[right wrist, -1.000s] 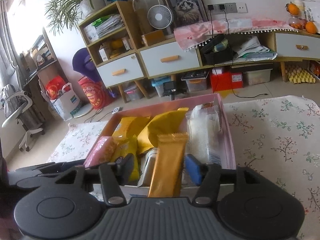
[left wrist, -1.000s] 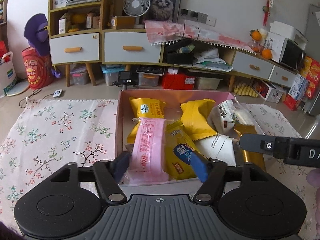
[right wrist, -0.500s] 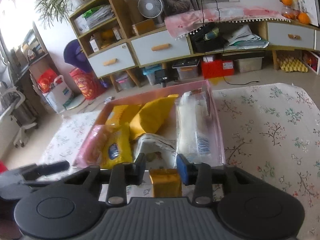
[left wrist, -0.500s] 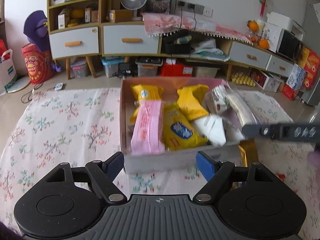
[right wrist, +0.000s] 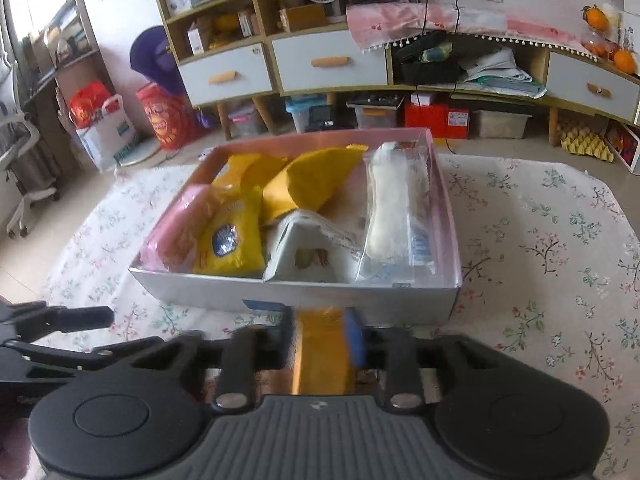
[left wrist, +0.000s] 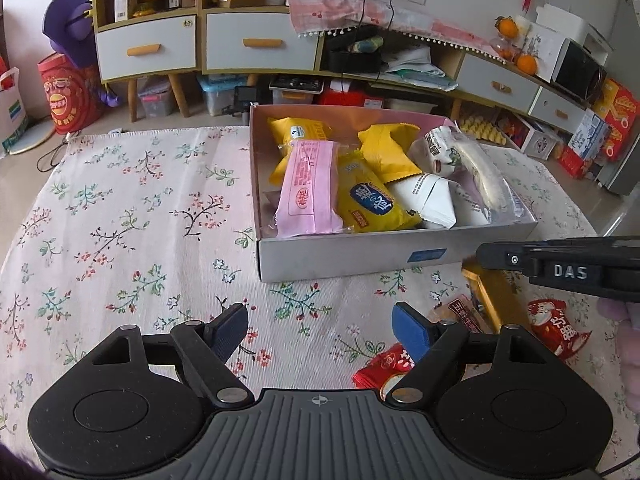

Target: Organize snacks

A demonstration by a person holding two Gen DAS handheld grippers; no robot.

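A shallow cardboard box (left wrist: 340, 256) on the flowered cloth holds a pink packet (left wrist: 308, 192), yellow packets (left wrist: 370, 200) and white bags (left wrist: 432, 196). My left gripper (left wrist: 320, 320) hangs open over bare cloth in front of the box, with nothing between its fingers. My right gripper (right wrist: 322, 336) is shut on a golden snack bar (right wrist: 320, 360) just in front of the box's near wall (right wrist: 200, 284). In the left wrist view the same bar (left wrist: 492, 300) hangs below the right gripper's black fingers (left wrist: 520, 258).
Red snack packets (left wrist: 386, 364) (left wrist: 556, 328) and an orange-brown packet (left wrist: 464, 312) lie on the cloth by the box's front right corner. Cloth stretches to the left (left wrist: 140, 208) and right (right wrist: 540, 240) of the box. Cabinets and storage bins stand behind.
Both grippers drew back from the box toward me. The right jaws shut on the golden bar, which came out of the box. The left gripper left the pink packet inside.
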